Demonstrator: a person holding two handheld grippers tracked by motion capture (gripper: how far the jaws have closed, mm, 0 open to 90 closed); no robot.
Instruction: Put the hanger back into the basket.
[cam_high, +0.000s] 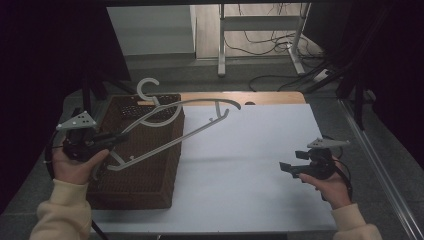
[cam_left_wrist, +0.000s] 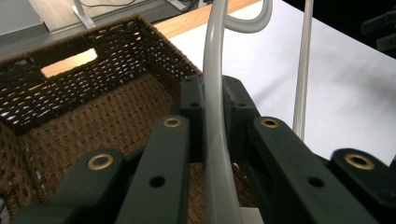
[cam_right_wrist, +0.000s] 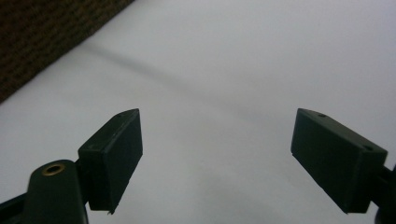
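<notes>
My left claw is pinched tight on the white plastic clothes hanger, gripping one of its curved arms; in the left gripper view the white bar runs straight up between the two black jaws, which press on it from both sides. I hold the hanger in the air, tilted, above the brown wicker basket, hook end toward the basket's far rim, the other shoulder reaching out over the white table. The basket sits at the table's left edge; its inside looks bare in the left gripper view.

My right claw hangs low over the right part of the table, well apart from the hanger, jaws spread wide with nothing between them. The right gripper view has plain white tabletop between the jaws and a corner of the basket at upper left.
</notes>
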